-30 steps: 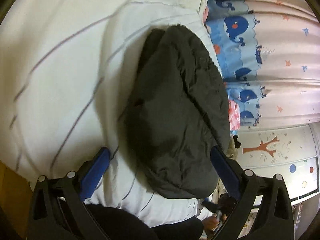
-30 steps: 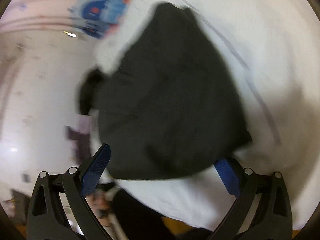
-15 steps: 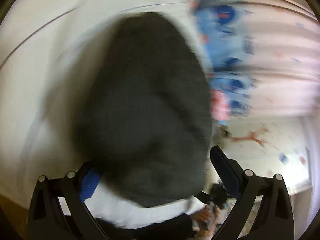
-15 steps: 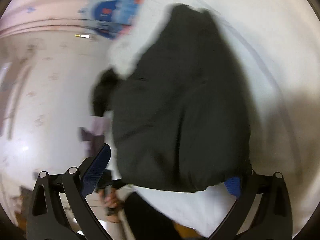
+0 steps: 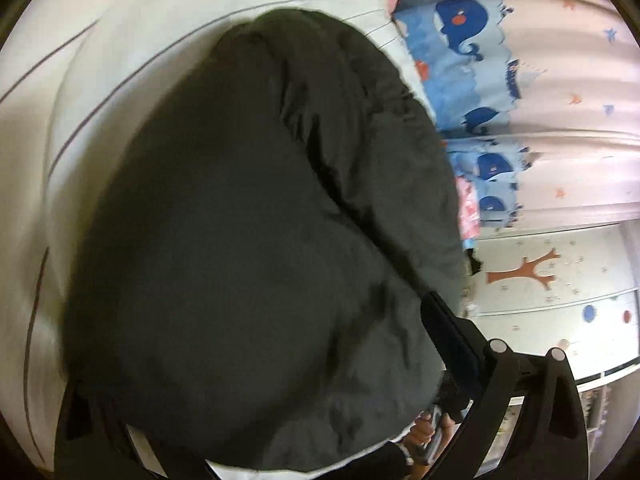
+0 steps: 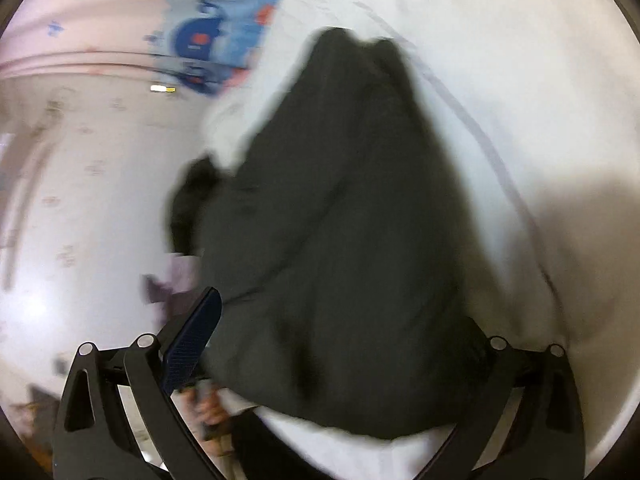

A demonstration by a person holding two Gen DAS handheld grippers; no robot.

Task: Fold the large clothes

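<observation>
In the right wrist view the right gripper (image 6: 324, 344) stands wide at the bottom of the frame, its blue-padded finger (image 6: 192, 344) clear at lower left and the other finger hidden behind cloth at lower right; its jaws have just been closing a little, with the near hem of the dark padded jacket (image 6: 352, 240) lying between them, though the pads do not seem to press on it yet. The left gripper (image 5: 280, 364) is likewise spread apart at the bottom of its frame, one finger (image 5: 452, 344) showing at lower right beside the jacket (image 5: 256, 240), the other buried under the fabric at lower left. The jacket fills the centre of both views, spread over the white striped bed cover (image 5: 120, 60), with a whale-print curtain (image 5: 472, 64) at upper right. It looks soft, puffy and fairly bulky, probably slick-surfaced, so a thin pinch could slide off. The safer hold, I judge, is a thick bunch at the near hem corners, one per gripper.
</observation>
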